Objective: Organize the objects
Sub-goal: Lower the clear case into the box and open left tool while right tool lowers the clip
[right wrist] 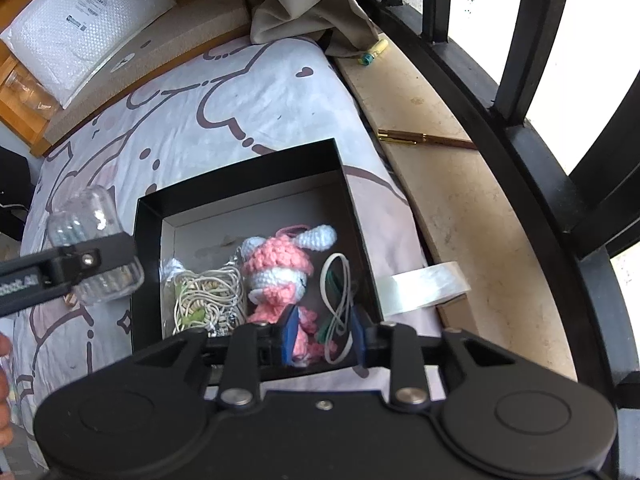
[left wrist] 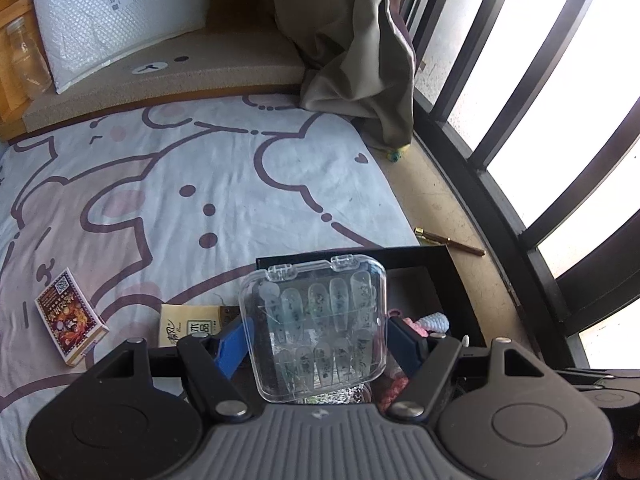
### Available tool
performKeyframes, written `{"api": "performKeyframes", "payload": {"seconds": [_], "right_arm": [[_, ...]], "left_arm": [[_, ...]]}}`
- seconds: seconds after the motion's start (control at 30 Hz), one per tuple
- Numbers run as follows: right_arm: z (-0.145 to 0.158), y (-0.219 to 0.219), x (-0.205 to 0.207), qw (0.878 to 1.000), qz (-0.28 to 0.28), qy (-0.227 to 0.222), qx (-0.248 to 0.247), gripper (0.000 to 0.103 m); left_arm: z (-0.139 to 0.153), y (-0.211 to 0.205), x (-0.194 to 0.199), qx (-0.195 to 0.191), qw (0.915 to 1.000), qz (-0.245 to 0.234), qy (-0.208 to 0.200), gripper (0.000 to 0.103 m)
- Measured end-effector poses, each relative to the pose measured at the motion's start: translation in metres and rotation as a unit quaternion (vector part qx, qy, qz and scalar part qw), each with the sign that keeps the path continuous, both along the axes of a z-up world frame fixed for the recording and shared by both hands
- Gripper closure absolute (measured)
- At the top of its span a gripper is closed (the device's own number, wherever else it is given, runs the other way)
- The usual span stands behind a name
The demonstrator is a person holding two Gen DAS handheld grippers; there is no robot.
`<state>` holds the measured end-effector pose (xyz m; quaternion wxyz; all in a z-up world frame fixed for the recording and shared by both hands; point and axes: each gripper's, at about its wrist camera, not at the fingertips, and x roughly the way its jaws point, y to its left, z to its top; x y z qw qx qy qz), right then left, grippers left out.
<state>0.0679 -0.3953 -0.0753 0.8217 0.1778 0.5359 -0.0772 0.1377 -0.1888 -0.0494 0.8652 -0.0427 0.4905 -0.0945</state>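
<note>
Left tongs (left wrist: 318, 334) clamp a clear nail case (left wrist: 314, 330) over the black box (right wrist: 256, 184); right tongs (right wrist: 324, 336) hang parted, empty, inside the box.

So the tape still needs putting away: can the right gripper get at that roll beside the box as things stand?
Probably yes. The right gripper is open over the black box holding nothing, and the tape roll lies uncovered just outside the box's right wall.

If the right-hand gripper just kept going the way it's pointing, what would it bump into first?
Most likely the pink crocheted doll lying in the black box. The right gripper points down into it with fingers slightly apart, the doll's lower part and the rubber bands directly ahead; depth is uncertain.
</note>
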Motion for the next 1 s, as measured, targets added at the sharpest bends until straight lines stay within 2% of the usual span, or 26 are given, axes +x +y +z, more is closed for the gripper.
{"api": "performKeyframes", "payload": {"seconds": [0.2,0.67,0.73,0.77,0.83,1.0], "right_arm": [[0.001,-0.002,0.000,1.000,-0.001,-0.002,0.000,0.074],[-0.005,-0.003,0.008,1.000,0.007,-0.001,0.007,0.074],[-0.006,-0.003,0.009,1.000,0.007,0.000,0.007,0.074],[-0.007,-0.004,0.010,1.000,0.006,0.000,0.007,0.074],[-0.007,-0.004,0.010,1.000,0.004,-0.001,0.008,0.074],[-0.006,-0.003,0.010,1.000,0.005,-0.003,0.008,0.074]], "left_arm": [[-0.014,-0.006,0.011,-0.005,0.9996,-0.006,0.026,0.030],[-0.037,-0.009,0.038,0.003,0.9989,0.004,0.047,0.029],[-0.039,-0.012,0.040,0.015,0.9987,-0.002,0.048,0.027],[-0.039,-0.012,0.041,0.020,0.9986,-0.002,0.049,0.020],[-0.039,-0.012,0.042,0.033,0.9985,0.002,0.045,0.014],[-0.037,-0.008,0.041,0.029,0.9986,0.007,0.043,0.014]]}}
